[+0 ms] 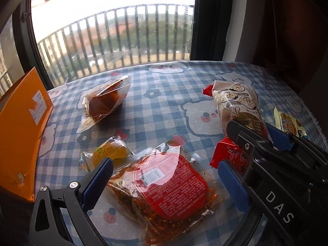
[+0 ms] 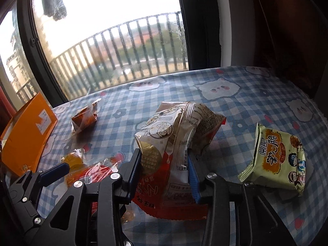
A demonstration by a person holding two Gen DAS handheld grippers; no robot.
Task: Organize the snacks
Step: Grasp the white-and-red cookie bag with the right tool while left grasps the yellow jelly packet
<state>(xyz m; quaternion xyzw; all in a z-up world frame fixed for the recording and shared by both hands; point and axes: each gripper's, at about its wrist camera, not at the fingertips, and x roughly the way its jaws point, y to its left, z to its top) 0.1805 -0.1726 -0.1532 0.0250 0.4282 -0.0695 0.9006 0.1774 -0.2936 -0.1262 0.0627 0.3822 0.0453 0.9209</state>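
The right claw [image 2: 164, 170] is clamped on the near end of a long beige-and-red snack packet [image 2: 176, 135], whose long axis runs away from the claw toward the window, the far end tilted up and clear of the checked surface [image 2: 246, 102]. From the left wrist view the same packet [image 1: 237, 106] lies to the right, with the right claw [image 1: 256, 143] closed around its lower end.

The left claw [image 1: 164, 176] is spread wide and holds nothing; it straddles a flat clear pouch with a red label [image 1: 168, 186] lying directly between its blue pads. That pouch is the left claw's nearest thing, its longer side running roughly along the fingers.

An orange box [image 1: 22, 131] stands at the far left edge, probably where the snacks go; it lies well apart from the held packet, across the left claw's reach. Between them sit a small yellow jelly packet [image 1: 108, 151] just beside the left finger and an amber wrapped snack [image 1: 104, 102] farther back. A pale green noodle-snack packet [image 2: 276, 160] rests to the right, near the right claw, out of the way.
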